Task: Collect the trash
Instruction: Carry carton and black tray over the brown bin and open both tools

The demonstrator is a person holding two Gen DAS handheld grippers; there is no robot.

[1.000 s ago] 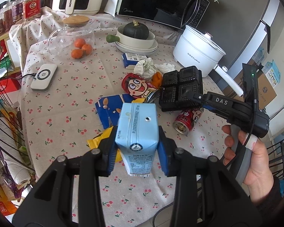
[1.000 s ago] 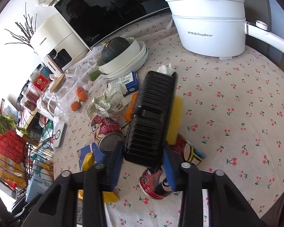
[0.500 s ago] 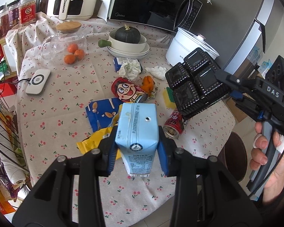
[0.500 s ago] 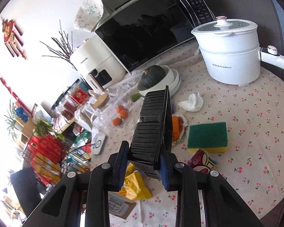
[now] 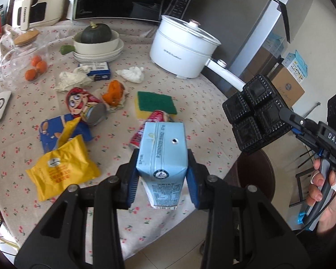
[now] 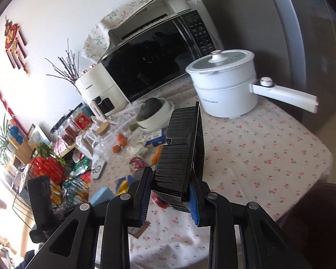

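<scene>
While both of your hands are loaded, you are in the carry step of collecting the trash. Your left tool (image 5: pixel 162 174) is clamped on the pale blue milk carton (image 5: pixel 162 150), pads pressing its two sides, and it hangs above the near edge of the counter (image 5: pixel 190 85). Your right tool (image 6: pixel 169 196) is closed on the black plastic tray (image 6: pixel 181 152), gripped by its lower end and standing edge-up between the pads.

No bin shows clearly in either view, so the next move, as I judge it, calls for swinging both loads off the counter to wherever the trash goes, then releasing one at a time. A dark round shape sits low beyond the counter edge; I cannot tell whether that is the bin.

Only the left view lays out what remains: the yellow snack bag (image 5: pixel 62 168), the blue wrapper (image 5: pixel 53 130), two red cans (image 5: pixel 87 105), crumpled tissues (image 5: pixel 132 74), orange peel (image 5: pixel 114 92) and the green sponge (image 5: pixel 155 103). It also shows the tray's four-cell face, held out past the counter edge. The right view gives the tray's ribbed side, and shows the white pot (image 6: pixel 226 87) well apart from it.
</scene>
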